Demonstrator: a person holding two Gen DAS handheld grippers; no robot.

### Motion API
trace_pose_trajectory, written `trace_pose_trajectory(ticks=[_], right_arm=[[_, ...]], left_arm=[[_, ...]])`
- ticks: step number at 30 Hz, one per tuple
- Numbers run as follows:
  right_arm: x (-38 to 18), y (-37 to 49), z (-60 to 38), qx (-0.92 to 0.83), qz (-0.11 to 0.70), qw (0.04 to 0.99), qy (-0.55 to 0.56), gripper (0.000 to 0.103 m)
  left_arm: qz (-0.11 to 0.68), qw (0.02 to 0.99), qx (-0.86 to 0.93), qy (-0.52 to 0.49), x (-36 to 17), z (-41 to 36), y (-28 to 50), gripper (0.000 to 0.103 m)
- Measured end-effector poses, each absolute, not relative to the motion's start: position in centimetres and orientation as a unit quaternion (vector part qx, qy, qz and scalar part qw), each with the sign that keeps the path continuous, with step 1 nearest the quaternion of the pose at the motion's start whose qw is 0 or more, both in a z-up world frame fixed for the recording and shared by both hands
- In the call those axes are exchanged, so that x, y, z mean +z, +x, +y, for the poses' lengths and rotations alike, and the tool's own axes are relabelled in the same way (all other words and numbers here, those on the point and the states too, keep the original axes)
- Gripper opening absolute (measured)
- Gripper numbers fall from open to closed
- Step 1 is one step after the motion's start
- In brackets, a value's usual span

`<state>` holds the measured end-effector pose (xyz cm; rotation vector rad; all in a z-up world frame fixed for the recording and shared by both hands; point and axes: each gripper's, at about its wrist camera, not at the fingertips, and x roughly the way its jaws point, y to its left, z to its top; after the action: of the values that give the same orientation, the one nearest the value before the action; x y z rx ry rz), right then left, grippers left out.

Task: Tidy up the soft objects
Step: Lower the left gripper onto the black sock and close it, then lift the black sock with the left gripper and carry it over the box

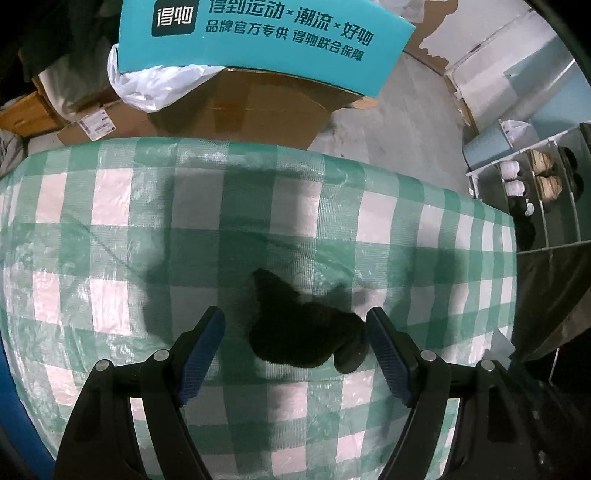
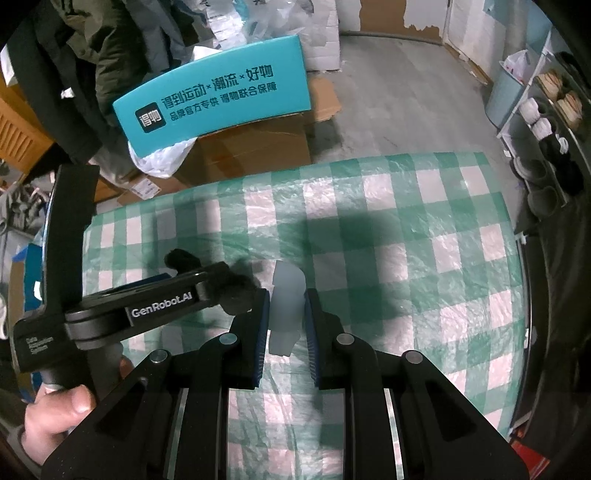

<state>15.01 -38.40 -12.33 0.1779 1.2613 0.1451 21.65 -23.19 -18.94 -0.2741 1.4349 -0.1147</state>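
Black fuzzy sock (image 1: pixel 306 325), dark and crumpled, lies on the green-and-white checked cloth (image 1: pixel 110 206) right between your left gripper (image 1: pixel 295 332) fingers in the left wrist view. The jaws stand wide apart, with one blue pad (image 1: pixel 201 350) clear of the fabric on one side and the other just beside, perhaps touching, the rolled cuff end. Nothing is pinched yet. Beyond the table edge you see a cardboard box (image 1: pixel 251 110) and a teal sign (image 1: pixel 258 33), and a shoe rack (image 1: pixel 535 184) off to the side.

From the right wrist view, your right gripper (image 2: pixel 286 317) has its jaws drawn in close on a pale grey sock (image 2: pixel 286 295); the pads look to be pressing it from both sides, so I judge it held, though whether it is lifted off the checked cloth I cannot tell. Your left gripper crosses the frame on the near side, its tip over the black fuzzy sock, which sits just beside the pale grey one.

The step in hand looks like gathering the two pieces, one per gripper. Next, you would want to close the left jaws squarely around the thick middle of the dark sock, low enough to catch the fabric rather than skim over it.
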Motion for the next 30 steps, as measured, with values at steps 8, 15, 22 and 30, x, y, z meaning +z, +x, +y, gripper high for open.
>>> trace_pose_trajectory(ticks=[8, 15, 22, 30], right_arm=[[-12.6, 15.0, -38.8, 0.066, 0.589, 0.801, 0.086, 0.018], [-12.8, 14.9, -38.9, 0.065, 0.591, 0.799, 0.087, 0.018], [-12.5, 14.7, -38.6, 0.070, 0.587, 0.802, 0.083, 0.018], [-11.6, 14.0, -37.8, 0.076, 0.580, 0.808, 0.071, 0.018]], left_arm=[[0.664, 0.741, -0.043, -0.092, -19.9, -24.3, 21.9, 0.077], [0.653, 0.752, -0.071, -0.055, -19.7, -25.3, 21.2, 0.049], [0.645, 0.758, -0.084, -0.037, -19.0, -24.9, 20.4, 0.046], [0.625, 0.775, -0.088, -0.010, -16.9, -23.8, 19.4, 0.045]])
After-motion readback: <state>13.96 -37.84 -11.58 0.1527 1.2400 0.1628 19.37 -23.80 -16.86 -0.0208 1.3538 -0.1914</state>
